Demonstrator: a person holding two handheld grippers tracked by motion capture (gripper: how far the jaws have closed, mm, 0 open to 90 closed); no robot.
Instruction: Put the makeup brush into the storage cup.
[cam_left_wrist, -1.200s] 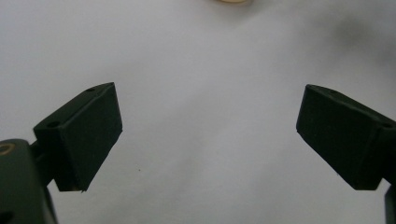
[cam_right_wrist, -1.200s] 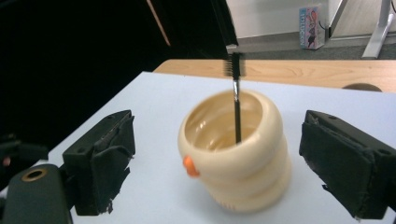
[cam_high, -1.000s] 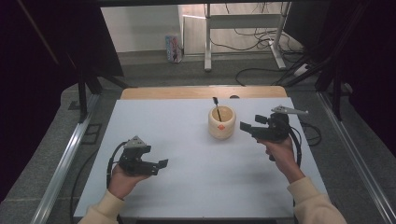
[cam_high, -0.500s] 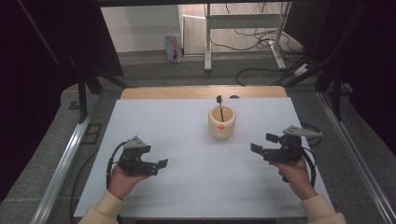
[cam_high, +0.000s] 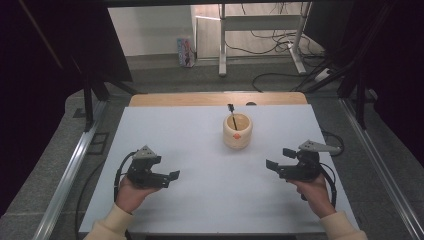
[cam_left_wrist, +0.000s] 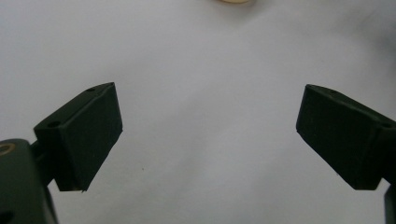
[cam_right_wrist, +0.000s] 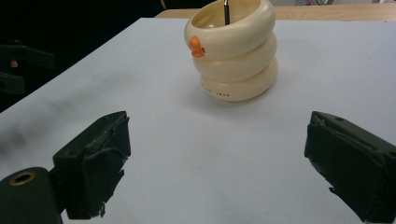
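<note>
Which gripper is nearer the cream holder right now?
Right. The right gripper sits open just right of and below the cream holder in the high view. The left gripper, also open, lies farther off toward the table's left side.

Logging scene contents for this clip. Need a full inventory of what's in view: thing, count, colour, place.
table: 1, white top with a wood strip at the far edge, centre of the high view
holder: 1, cream, ringed, small orange mark on its side, upright on the far middle of the table
stick: 1, black, thin, standing in the holder, top poking above the rim
small box: 1, pale with print, on the floor beyond the table
left gripper: 1, black, held above the near left of the table, open
right gripper: 1, black, held above the near right of the table, open
</note>
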